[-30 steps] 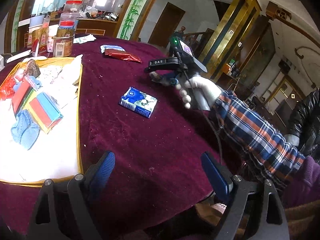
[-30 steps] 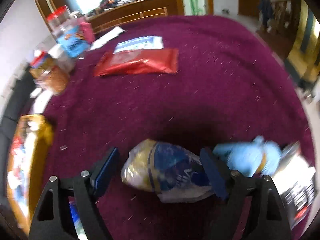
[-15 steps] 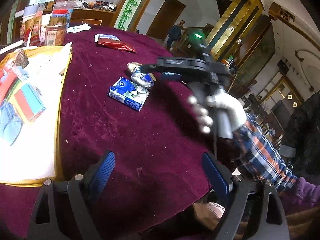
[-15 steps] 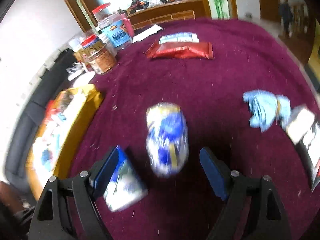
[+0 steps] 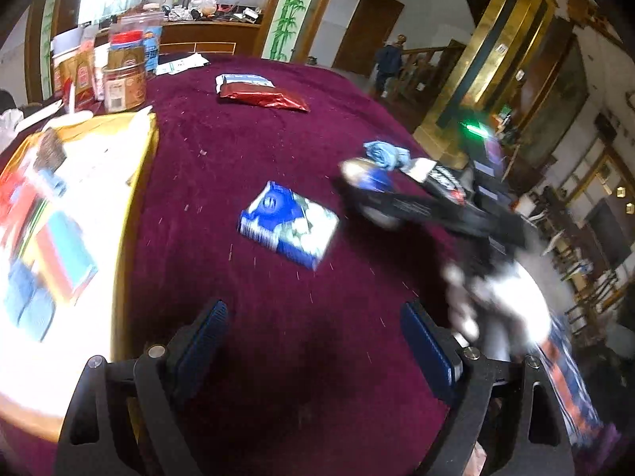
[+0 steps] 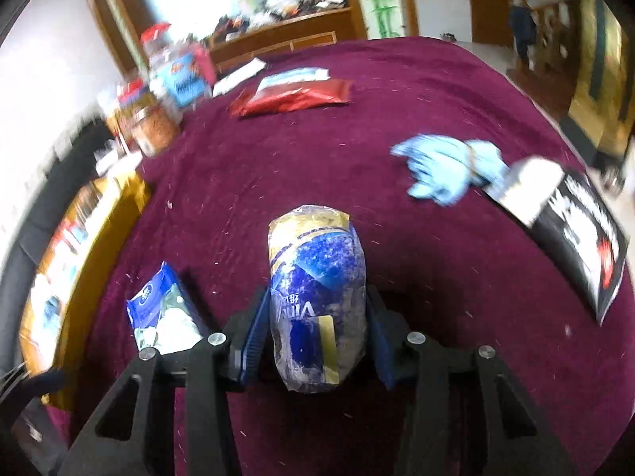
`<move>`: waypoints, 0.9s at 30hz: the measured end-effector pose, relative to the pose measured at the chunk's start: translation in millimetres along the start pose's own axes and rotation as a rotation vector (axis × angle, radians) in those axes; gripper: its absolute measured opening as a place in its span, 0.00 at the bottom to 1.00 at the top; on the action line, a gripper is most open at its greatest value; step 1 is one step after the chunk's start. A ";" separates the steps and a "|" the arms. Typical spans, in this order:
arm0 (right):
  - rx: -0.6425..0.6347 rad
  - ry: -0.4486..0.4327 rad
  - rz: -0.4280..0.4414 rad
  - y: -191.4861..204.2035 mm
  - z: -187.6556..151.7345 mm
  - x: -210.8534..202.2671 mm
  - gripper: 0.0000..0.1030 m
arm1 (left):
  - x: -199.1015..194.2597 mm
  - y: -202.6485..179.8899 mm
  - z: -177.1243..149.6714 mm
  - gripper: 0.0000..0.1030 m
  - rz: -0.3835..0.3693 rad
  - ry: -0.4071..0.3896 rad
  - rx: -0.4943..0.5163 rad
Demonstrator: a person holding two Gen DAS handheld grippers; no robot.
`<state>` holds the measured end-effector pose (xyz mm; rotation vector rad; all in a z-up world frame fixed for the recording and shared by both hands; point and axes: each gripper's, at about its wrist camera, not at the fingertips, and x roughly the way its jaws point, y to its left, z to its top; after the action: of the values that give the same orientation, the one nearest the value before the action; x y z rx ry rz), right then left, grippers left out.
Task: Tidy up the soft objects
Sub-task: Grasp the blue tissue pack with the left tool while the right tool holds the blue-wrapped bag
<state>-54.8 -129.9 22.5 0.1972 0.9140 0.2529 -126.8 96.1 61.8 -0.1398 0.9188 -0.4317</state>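
The blue-and-gold packet is clamped by the just-closed right gripper, its long axis running forward along the fingers. The left gripper is held wide apart and empty. The yellow-edged tray lies to the packet's left.

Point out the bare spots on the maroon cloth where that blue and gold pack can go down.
Widest bare cloth: between the red foil pouch and the light blue cloth. Another bare patch lies between the yellow tray and the blue tissue pack. Crowded: the jars at the far left and the tray itself.
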 end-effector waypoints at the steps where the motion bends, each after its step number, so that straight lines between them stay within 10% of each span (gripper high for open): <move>1: 0.036 -0.002 0.028 -9.1 -2.1 -0.7 0.44 | 12.1 -2.7 7.2 0.88 0.026 0.001 0.021; 15: 0.104 -0.010 0.096 -23.6 0.9 -1.0 0.45 | 103.3 -16.7 45.9 0.96 0.223 0.049 0.227; 18: 0.107 -0.011 0.099 -24.7 0.6 -1.1 0.45 | 95.5 -17.1 46.6 0.55 0.217 0.016 0.218; 27: 0.107 -0.014 0.095 -25.3 1.1 -0.6 0.45 | 63.5 -13.0 37.7 0.40 0.118 -0.008 0.166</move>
<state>-51.0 -154.3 16.6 0.3420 0.9060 0.2906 -67.2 55.2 41.6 0.0633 0.8743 -0.3957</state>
